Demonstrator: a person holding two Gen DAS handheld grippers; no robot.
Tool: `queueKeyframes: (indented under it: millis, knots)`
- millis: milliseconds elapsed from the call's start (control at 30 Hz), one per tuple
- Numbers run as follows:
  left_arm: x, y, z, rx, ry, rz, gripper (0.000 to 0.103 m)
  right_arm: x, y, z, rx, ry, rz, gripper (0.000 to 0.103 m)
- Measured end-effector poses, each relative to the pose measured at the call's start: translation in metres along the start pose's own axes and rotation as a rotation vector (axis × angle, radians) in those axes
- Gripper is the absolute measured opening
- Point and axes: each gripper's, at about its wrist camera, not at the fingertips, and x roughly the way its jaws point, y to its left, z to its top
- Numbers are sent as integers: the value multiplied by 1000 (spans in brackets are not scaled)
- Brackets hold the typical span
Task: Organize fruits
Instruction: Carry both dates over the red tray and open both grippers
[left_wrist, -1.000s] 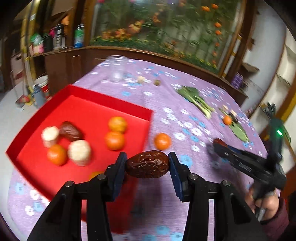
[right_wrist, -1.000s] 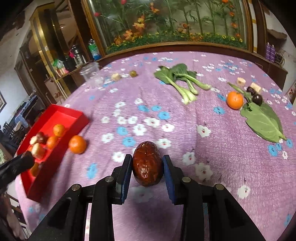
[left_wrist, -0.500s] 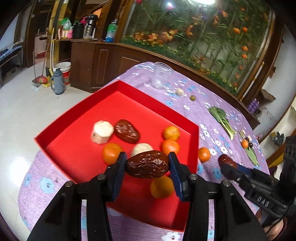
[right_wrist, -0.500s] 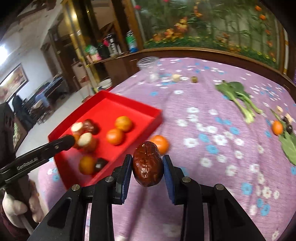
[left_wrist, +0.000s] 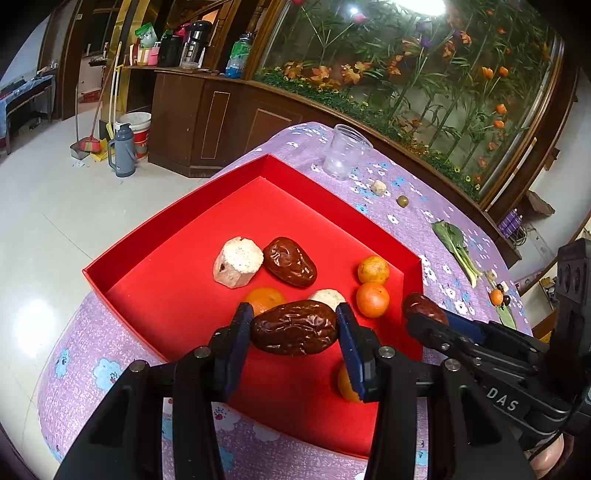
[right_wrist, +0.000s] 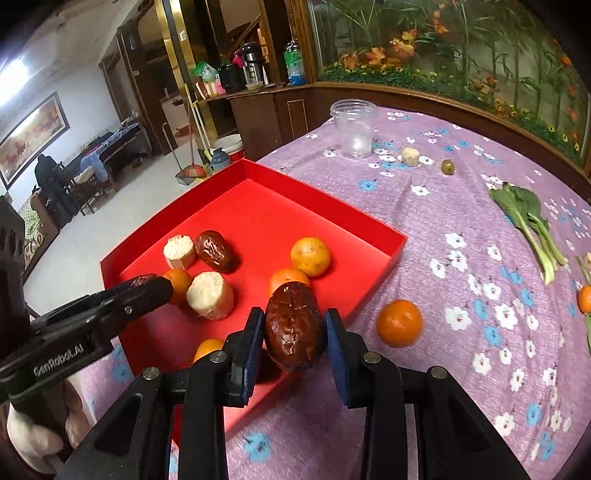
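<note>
Three dates (left_wrist: 290, 261), one in each gripper (left_wrist: 293, 332), four tangerines in tray (left_wrist: 184, 236)

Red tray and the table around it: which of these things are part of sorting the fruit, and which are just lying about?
Part of the job:
- red tray
- date in the left gripper
- date in the right gripper
- orange on the cloth

Lying about:
- plastic cup
- leafy greens
- green olive
</note>
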Motion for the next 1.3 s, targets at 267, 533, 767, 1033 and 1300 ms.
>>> queueKeyframes:
  millis: [267,533,767,1033,1300]
  knots:
    - [8,5,1,-8,14,-19,45,17,14,5,-30,19,-11,37]
    - [13,1,2,5,9,-15,45,26,20,21,-43,7,-20,37]
    - [19,-8,1,45,2,19,44,41,24,36,-78,-6,-52,37]
    - [21,-8,3,49,3,39,45,52,24,39,-94,-12,-60,37]
    - [16,-7,4,33,5,53,54,47,19,37,-63,-22,-41,45]
